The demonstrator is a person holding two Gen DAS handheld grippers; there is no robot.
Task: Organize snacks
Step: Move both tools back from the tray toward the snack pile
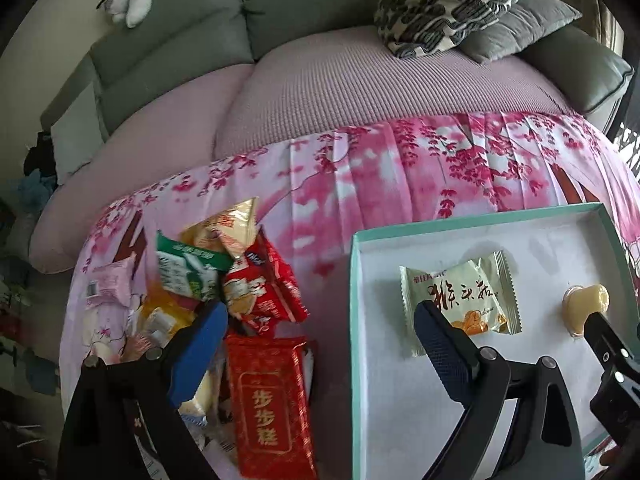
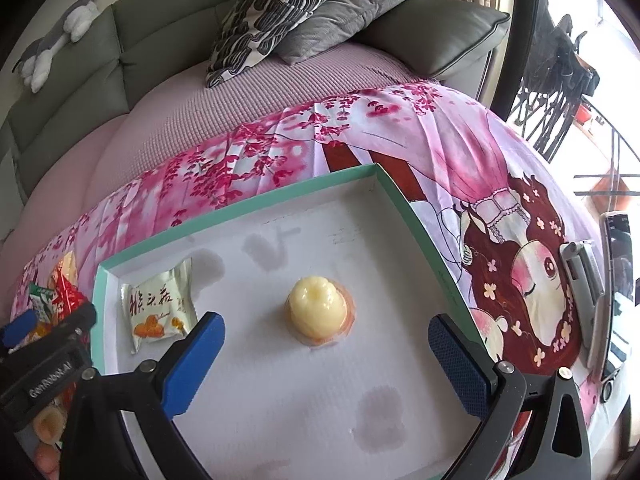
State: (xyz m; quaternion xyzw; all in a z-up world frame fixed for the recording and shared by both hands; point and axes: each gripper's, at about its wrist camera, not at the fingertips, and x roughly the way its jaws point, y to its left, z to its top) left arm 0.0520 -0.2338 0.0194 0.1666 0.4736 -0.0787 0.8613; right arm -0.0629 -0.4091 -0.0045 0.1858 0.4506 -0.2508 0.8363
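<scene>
A shallow white box with a teal rim (image 1: 354, 280) (image 2: 404, 208) lies on the pink cloth. Inside it are a pale green biscuit packet (image 1: 460, 296) (image 2: 158, 306) and a yellow jelly cup (image 1: 586, 306) (image 2: 318, 310). A pile of snacks lies left of the box: a red packet (image 1: 264, 292), a green packet (image 1: 188, 276), a yellow packet (image 1: 228, 228), a flat red cake packet (image 1: 268, 404). My left gripper (image 1: 320, 344) is open and empty, straddling the box's left rim. My right gripper (image 2: 326, 346) is open and empty, just in front of the jelly cup.
A pink packet (image 1: 108, 286) and more yellow snacks (image 1: 164, 320) lie at the pile's left. A phone on a stand (image 2: 616, 280) stands at the right. A sofa with cushions (image 1: 452, 4) runs behind the table.
</scene>
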